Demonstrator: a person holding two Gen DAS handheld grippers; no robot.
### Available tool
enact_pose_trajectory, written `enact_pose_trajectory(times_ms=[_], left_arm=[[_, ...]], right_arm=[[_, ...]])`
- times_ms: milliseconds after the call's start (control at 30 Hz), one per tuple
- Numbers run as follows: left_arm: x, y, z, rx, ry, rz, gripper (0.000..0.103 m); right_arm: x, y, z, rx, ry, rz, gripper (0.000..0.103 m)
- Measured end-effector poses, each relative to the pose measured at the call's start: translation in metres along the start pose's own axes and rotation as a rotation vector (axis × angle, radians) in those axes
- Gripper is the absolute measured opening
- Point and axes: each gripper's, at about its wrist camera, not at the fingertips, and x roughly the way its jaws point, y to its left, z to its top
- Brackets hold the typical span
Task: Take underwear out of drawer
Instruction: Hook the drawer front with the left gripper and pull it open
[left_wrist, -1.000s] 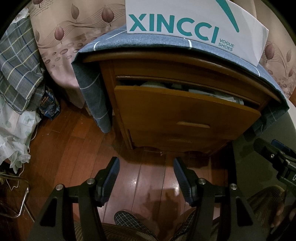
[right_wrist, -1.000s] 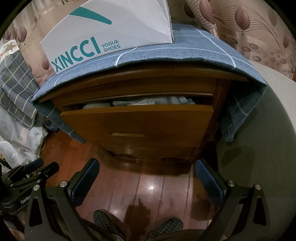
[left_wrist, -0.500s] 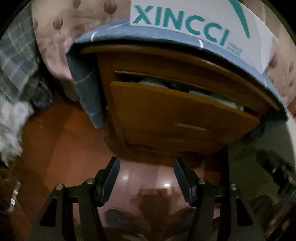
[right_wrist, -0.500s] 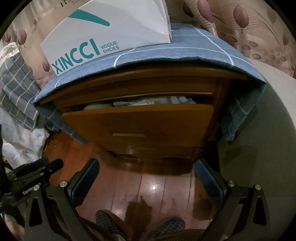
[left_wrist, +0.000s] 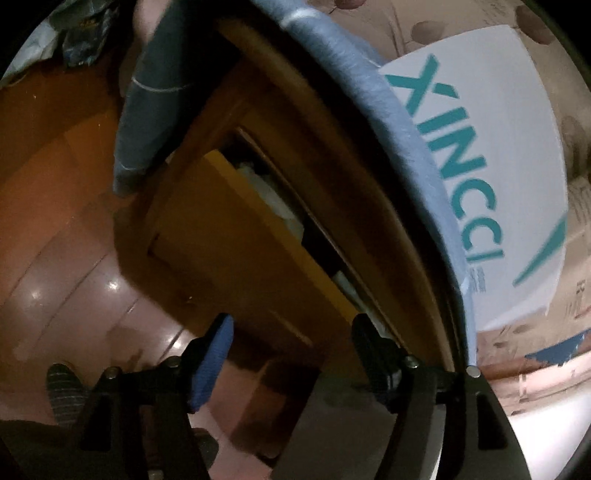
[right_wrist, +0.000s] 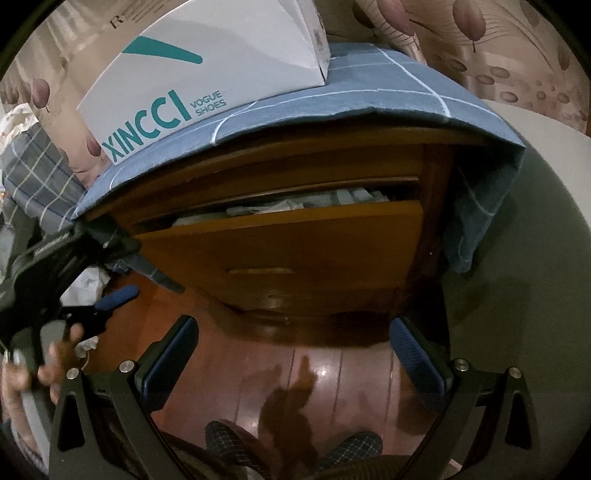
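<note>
The underwear (right_wrist: 295, 205) is seen lying lengthwise inside the partly opened drawer (right_wrist: 280, 236), ahead of both grippers. The left gripper (left_wrist: 291, 360), nearer and empty, has just been opened wider; the right gripper (right_wrist: 293, 354) is held wide open, empty.

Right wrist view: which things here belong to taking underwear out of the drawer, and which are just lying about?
Belongs to the job:
- drawer, partly open
- folded clothes inside it
- left gripper, open, empty
- right gripper, open, empty

Just lying about:
- shoe box
- blue checked cloth
- plaid bedding
</note>
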Motion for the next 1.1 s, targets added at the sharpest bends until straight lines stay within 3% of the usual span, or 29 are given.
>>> enact_pose_trajectory(times_ms=[300,533,567,633,767,867,967,1100], left_arm=[[0.026,0.025,0.014,-0.21,-0.009,-0.087,0.074],[0.043,0.043,0.026,-0.307,-0.001,-0.084,0.079],[0.044,0.046,0.026,-0.327,0.002,-0.094,0.084],[0.048,0.051,0.03,-0.355,-0.002,-0.125,0.085],[0.054,0.058,0.021,-0.359,-0.024,-0.139,0.09],[0.061,0.068,0.013,-0.39,-0.032,-0.139,0.103],[0.067,0.069,0.012,-0.429,-0.043,-0.145,0.103],[0.083,0.071,0.019,-0.499,-0.021,-0.088,0.103]], right_arm=[[0.001,-0.006,0.001,0.023,0.008,0.033,0.102],[0.003,-0.009,0.001,0.036,0.012,0.051,0.102],[0.003,-0.009,0.001,0.039,0.012,0.053,0.103],[0.003,-0.01,0.001,0.043,0.013,0.059,0.103],[0.003,-0.011,0.001,0.05,0.014,0.065,0.103],[0.003,-0.011,0.0,0.055,0.015,0.069,0.103],[0.004,-0.01,0.0,0.054,0.016,0.067,0.103],[0.005,-0.01,0.0,0.062,0.019,0.067,0.103]])
